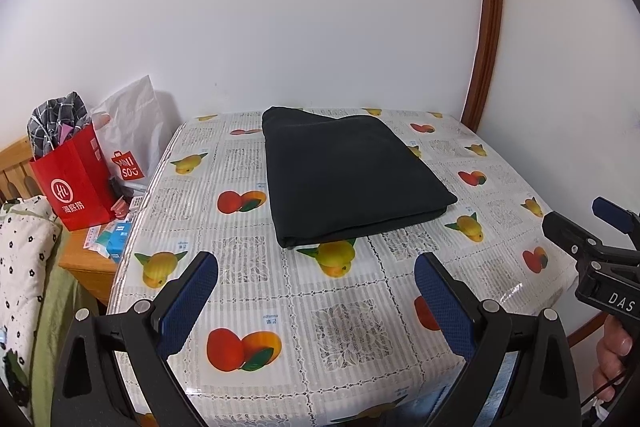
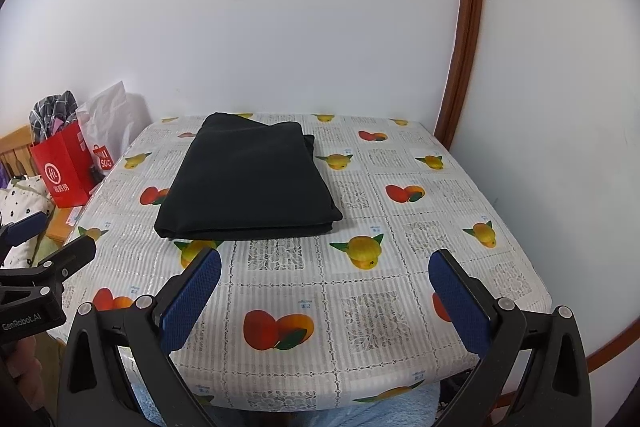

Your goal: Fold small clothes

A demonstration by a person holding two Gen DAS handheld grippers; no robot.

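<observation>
A dark garment (image 1: 348,179) lies folded into a neat rectangle on the far half of the table, also seen in the right wrist view as the dark garment (image 2: 248,183). My left gripper (image 1: 316,271) hovers over the near part of the table, open and empty, well short of the cloth. My right gripper (image 2: 324,271) is likewise open with nothing between its blue pads, back from the garment's near edge. The right gripper (image 1: 600,227) shows at the right rim of the left wrist view, the left gripper (image 2: 44,247) at the left rim of the right wrist view.
The table (image 1: 352,311) wears a fruit-print plastic cover (image 2: 360,307) and stands against a white wall. A red paper bag (image 1: 76,179) and a white bag (image 1: 132,143) sit on a wooden stand at the left. A wooden door frame (image 1: 488,27) rises at the right.
</observation>
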